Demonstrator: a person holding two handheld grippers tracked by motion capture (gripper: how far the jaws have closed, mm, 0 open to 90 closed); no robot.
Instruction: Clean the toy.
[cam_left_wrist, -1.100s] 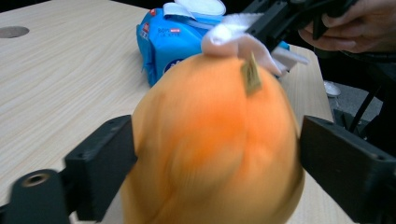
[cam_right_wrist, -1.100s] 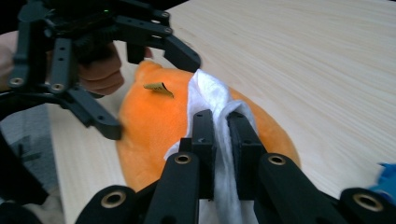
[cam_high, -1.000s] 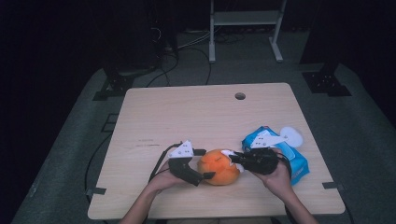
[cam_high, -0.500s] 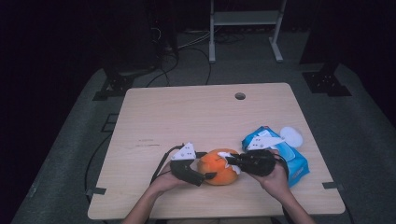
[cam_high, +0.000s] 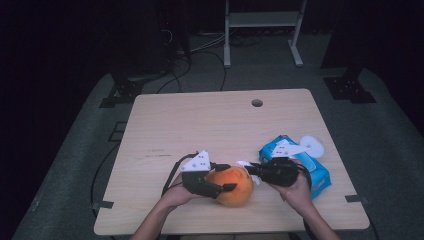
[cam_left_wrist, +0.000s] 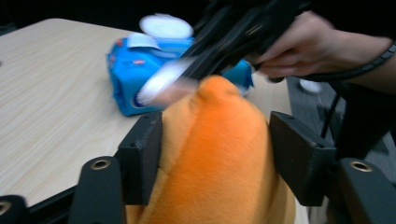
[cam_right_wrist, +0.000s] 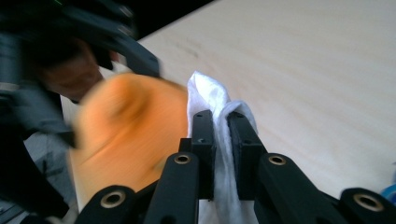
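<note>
Left hand-held gripper (cam_high: 220, 181) is clamped on an orange plush toy (cam_high: 232, 185) at about 6 o'clock on the tabletop (cam_high: 200, 125), jaws pressing both its sides. Right hand-held gripper (cam_high: 248, 167) has its jaws pinched together on a white wipe (cam_right_wrist: 219, 116), which touches the toy's 3 o'clock side. Looks like wiping is underway; can't tell how much is done. Blue wipes pack (cam_high: 314, 167) sits at 4 o'clock, its white lid (cam_high: 312, 146) flipped open. Label too blurred to read.
</note>
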